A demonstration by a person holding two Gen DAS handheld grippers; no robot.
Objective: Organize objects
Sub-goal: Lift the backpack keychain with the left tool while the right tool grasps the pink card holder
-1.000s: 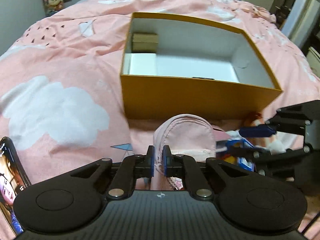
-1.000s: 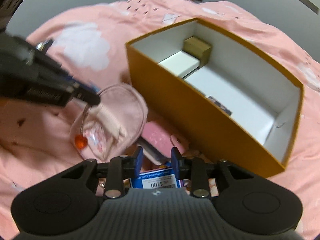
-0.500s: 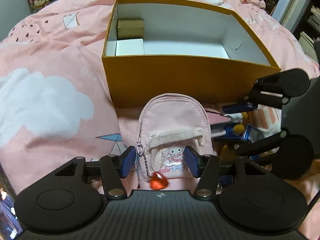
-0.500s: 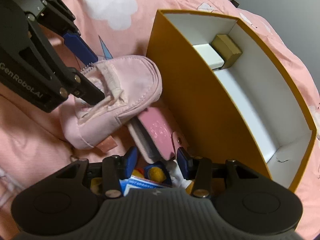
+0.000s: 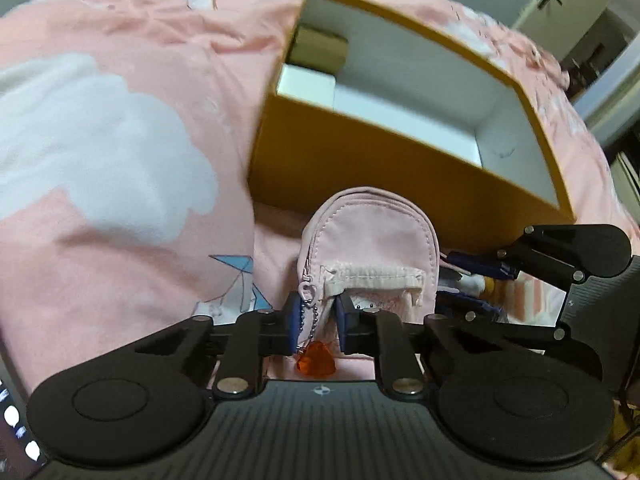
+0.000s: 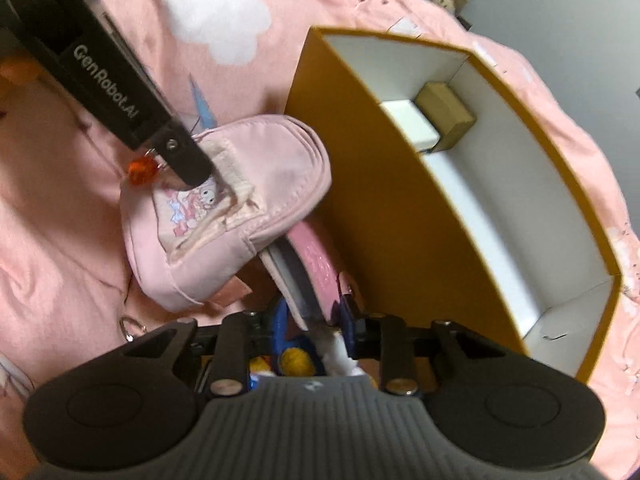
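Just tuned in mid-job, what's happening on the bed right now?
A person is working two handheld tongs over a pink bedspread. The left tongs have shut on the front of a small pink backpack pouch, its red heart charm dangling between them. The right tongs are closing around a pink wallet beside the pouch. The yellow box stands open, holding a white box and a tan box.

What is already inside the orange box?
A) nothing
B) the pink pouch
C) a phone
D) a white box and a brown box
D: a white box and a brown box sit at the far end of the orange box; the pink pouch lies outside.
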